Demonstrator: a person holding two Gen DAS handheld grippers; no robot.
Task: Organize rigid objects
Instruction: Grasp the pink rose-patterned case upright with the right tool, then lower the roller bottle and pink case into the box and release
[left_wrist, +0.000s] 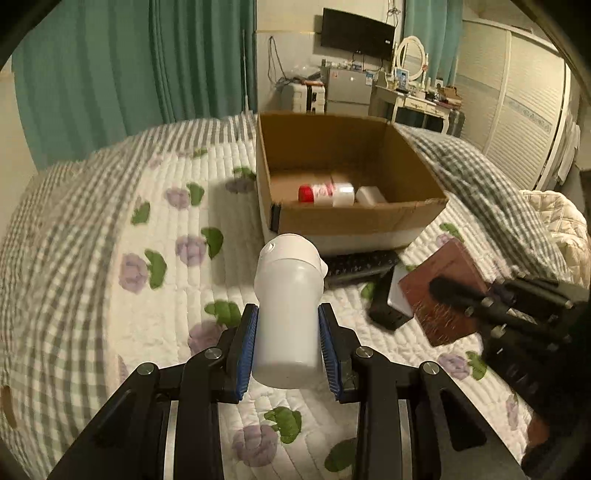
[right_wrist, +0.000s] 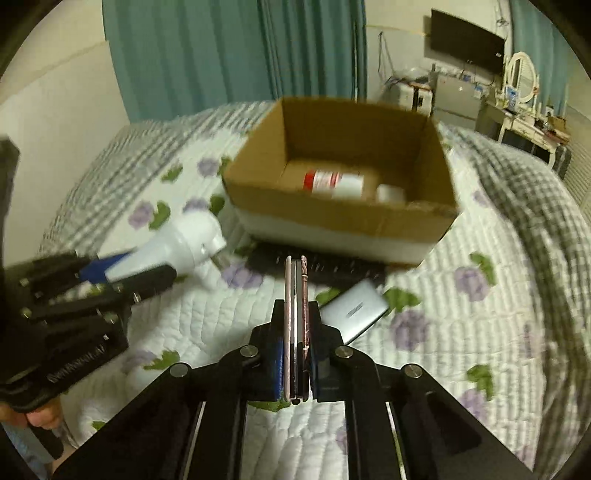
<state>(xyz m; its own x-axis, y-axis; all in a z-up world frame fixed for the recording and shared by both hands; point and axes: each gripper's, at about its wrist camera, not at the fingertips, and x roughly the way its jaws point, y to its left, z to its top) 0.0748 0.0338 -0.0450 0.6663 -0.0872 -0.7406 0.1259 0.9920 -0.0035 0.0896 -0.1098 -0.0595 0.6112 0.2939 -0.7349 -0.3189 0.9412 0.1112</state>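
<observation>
Both hand-held grippers are loaded w/ items meant for the open brown cardboard box (left_wrist: 354, 218) on the quilted floral bedspread (left_wrist: 110, 258): the left gripper (left_wrist: 288, 347) is clamped on a white plastic bottle w/ a rounded cap (left_wrist: 288, 306), the right gripper (right_wrist: 295, 354) on a thin pink-edged flat case (right_wrist: 295, 314) held on edge. Step in hand looks like the carry, both loads hanging short of the box's near wall. Next, prob., each must clear that wall, then let go beside the red-capped white bottle (left_wrist: 325, 194) lying inside; a grey slim rectangular device (right_wrist: 352, 314) and a black comb (left_wrist: 360, 264) lie on the bed.
</observation>
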